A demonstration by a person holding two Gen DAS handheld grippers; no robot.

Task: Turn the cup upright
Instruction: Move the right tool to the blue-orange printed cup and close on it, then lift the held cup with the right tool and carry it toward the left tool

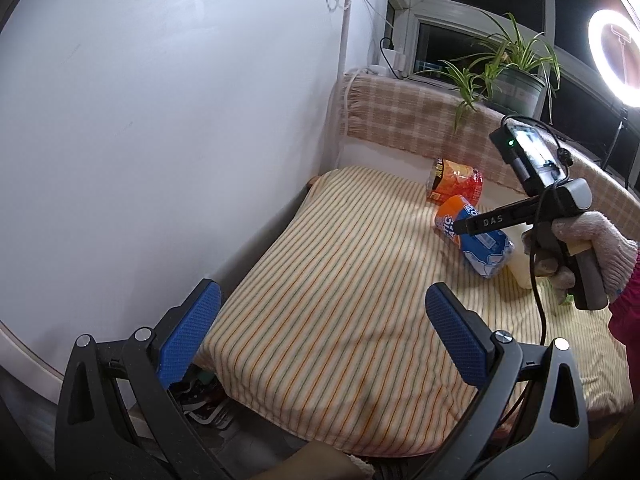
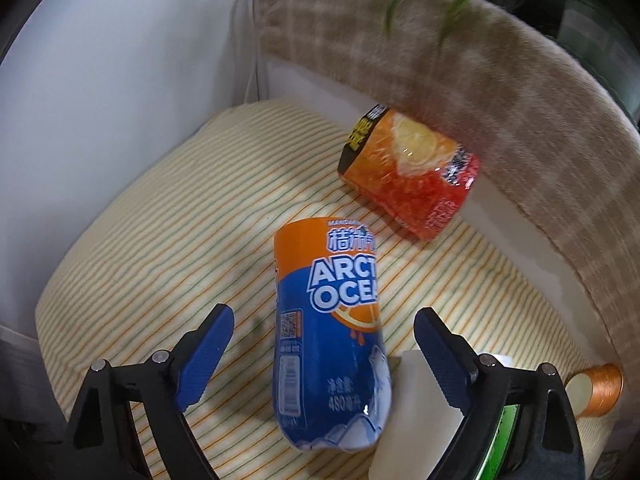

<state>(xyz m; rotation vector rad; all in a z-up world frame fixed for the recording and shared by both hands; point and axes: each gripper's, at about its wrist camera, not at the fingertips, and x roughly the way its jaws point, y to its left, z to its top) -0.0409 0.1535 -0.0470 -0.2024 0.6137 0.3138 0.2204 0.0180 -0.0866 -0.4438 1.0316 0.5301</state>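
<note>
1. Left claw (image 1: 322,336) is spread wide over the striped cloth (image 1: 340,320), holding nothing.
2. Right claw (image 2: 324,354) is spread wide around the blue-and-orange cup (image 2: 328,340), pads clear of its glossy wrap.
3. The cup lies on its side; a crinkly orange cup (image 2: 412,176) lies behind.

blue cup (image 2: 328,344) reads "arctic ocean"; right tool (image 1: 492,222) reads "das".
</note>
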